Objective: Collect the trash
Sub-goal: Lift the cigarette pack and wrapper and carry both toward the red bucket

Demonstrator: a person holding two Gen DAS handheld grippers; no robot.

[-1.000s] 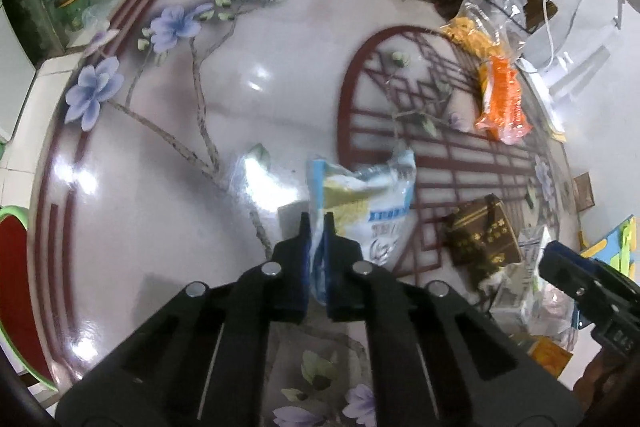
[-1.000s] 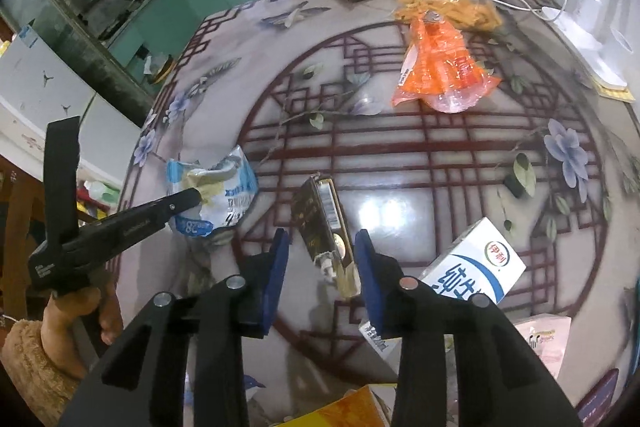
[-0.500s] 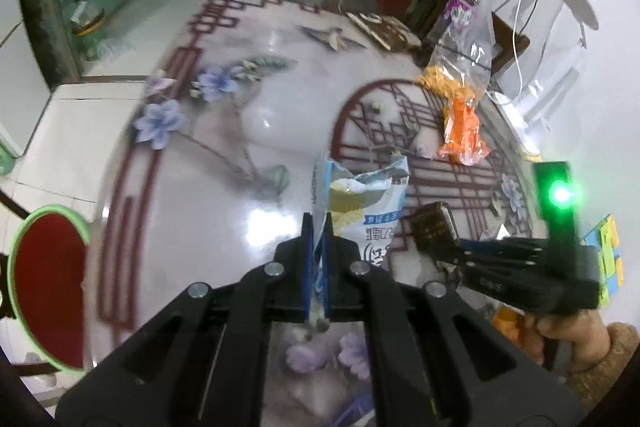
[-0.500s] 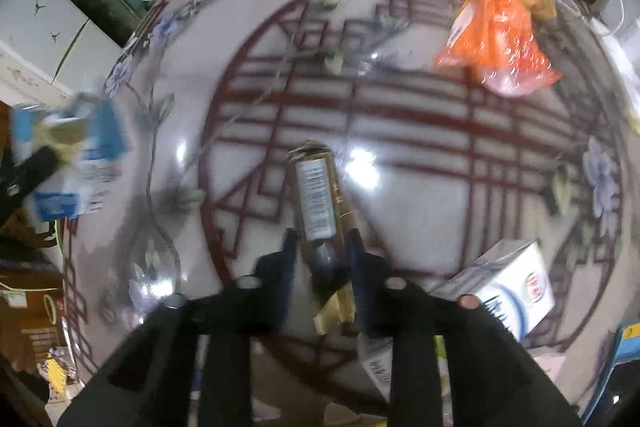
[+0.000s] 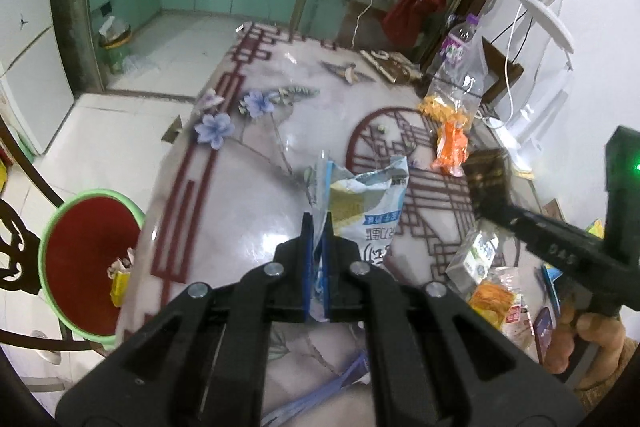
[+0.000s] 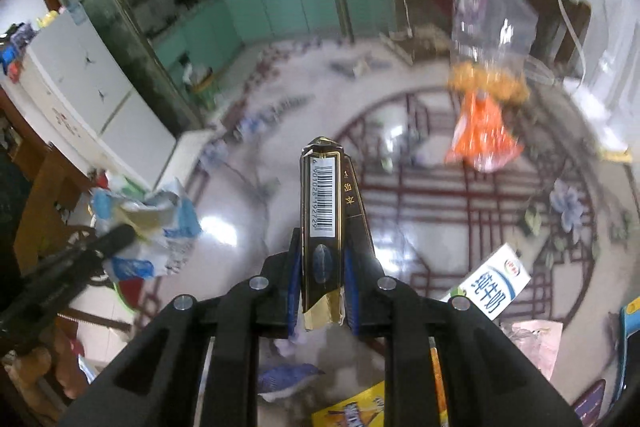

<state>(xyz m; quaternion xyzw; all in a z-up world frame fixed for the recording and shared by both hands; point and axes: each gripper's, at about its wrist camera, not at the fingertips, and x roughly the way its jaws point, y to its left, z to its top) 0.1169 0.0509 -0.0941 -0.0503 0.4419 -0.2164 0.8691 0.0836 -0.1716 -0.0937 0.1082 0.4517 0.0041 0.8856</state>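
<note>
Moved: both hands are up off the table now, each carrying a piece of trash; a second ago the right jaws were only straddling the box.
Left gripper (image 5: 316, 227): clamped tight on the torn edge of the crumpled blue-white snack bag (image 5: 362, 205), hanging clear above the tabletop (image 5: 240, 195).
Right gripper (image 6: 320, 263): clenched on the dark cigarette pack (image 6: 326, 211), barcode side up, also lifted.
Bin: red basin with green rim (image 5: 86, 263) sits on the floor beside the table's left edge, some scraps already in it.
Left over: milk carton (image 6: 494, 285), orange wrapper (image 6: 478, 135) and more wrappers at the near edge.
Meaning: two pickups done I'd say, dropping them in the basin looks like the next step.
</note>
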